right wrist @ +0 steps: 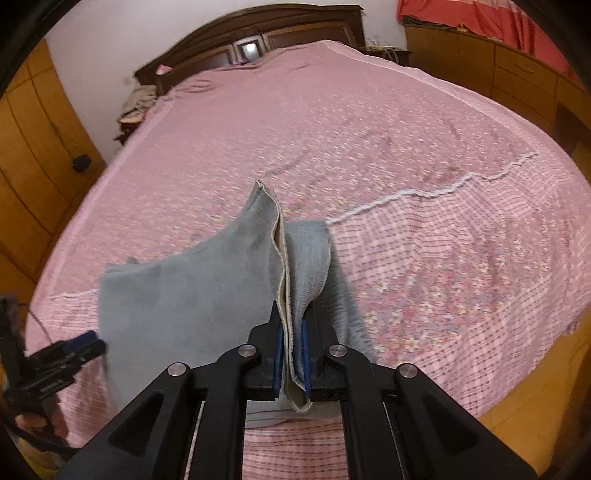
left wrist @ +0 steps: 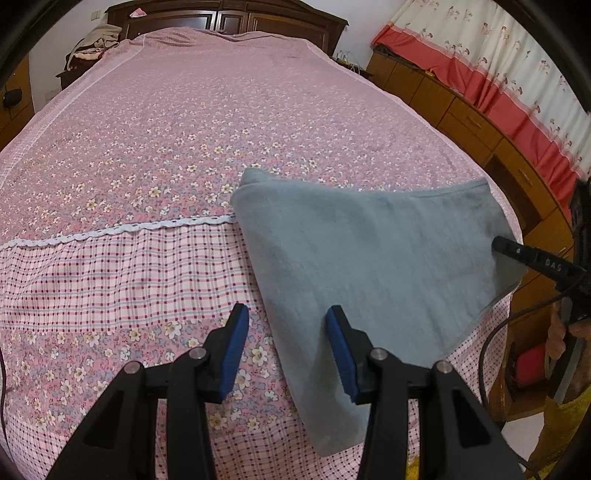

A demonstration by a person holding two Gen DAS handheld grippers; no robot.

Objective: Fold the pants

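Observation:
Grey-blue pants (left wrist: 369, 266) lie folded on the near right part of the pink bed (left wrist: 184, 129), their right end lifted. My left gripper (left wrist: 288, 317) hovers open over the pants' near left edge, one blue pad over the bedspread and one over the cloth, nothing pinched. My right gripper (right wrist: 293, 332) is shut on the pants (right wrist: 184, 306), the hemmed edge standing up between its blue pads. From the left wrist view the right gripper (left wrist: 498, 245) shows at the far right, clamped on the raised cloth. The left gripper (right wrist: 88, 339) appears at the left of the right wrist view.
A dark wooden headboard (left wrist: 229, 18) stands at the far end of the bed, with a heap of clothes (left wrist: 96, 44) beside it. Wooden cabinets (left wrist: 461, 114) and a red-and-cream curtain (left wrist: 498, 74) run along the right side. A wardrobe (right wrist: 33, 166) stands left.

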